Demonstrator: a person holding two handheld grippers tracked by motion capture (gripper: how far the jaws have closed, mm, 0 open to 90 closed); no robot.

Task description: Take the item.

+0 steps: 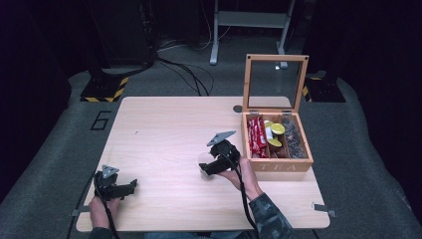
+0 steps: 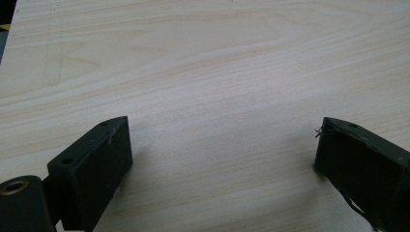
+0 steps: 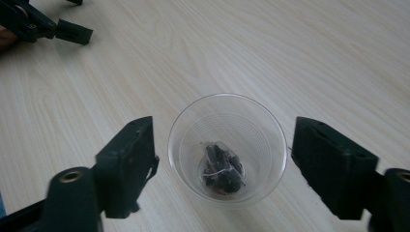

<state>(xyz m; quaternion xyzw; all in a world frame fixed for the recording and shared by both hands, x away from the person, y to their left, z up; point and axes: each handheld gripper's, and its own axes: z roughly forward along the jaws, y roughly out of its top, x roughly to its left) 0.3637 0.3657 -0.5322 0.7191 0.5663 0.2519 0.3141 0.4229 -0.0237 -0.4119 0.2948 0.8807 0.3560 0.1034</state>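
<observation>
Tongs hovered over a pale wooden table point(image 1: 164, 124) as a person worked from its near edge. Seen in the right gripper view, the right gripper point(image 3: 222, 145) stood with its two black jaws spread wide, one on either side of a clear plastic cup point(image 3: 227, 147), neither jaw touching the cup's wall. Inside the cup, on its bottom, lay a dark tea bag point(image 3: 221, 168) in a see-through pouch. From the high view, the same gripper point(image 1: 211, 167) pointed toward the person's left, the cup point(image 1: 204, 160) sitting just at its tips, and a camouflage sleeve point(image 1: 271, 216) ran back from the hand holding it. Just behind that gripper, on its far side from the cup, stood a wooden tea box point(image 1: 277, 142) with its glass lid raised upright; its compartments held red packets point(image 1: 257, 137), yellow-topped items point(image 1: 275, 133) and dark sachets point(image 1: 293, 138). Well apart from the cup, the left gripper point(image 1: 130, 186) rested low near the table's near edge; in the left gripper view its jaws were also parted wide point(image 2: 222, 154), with bare wood between them.
</observation>
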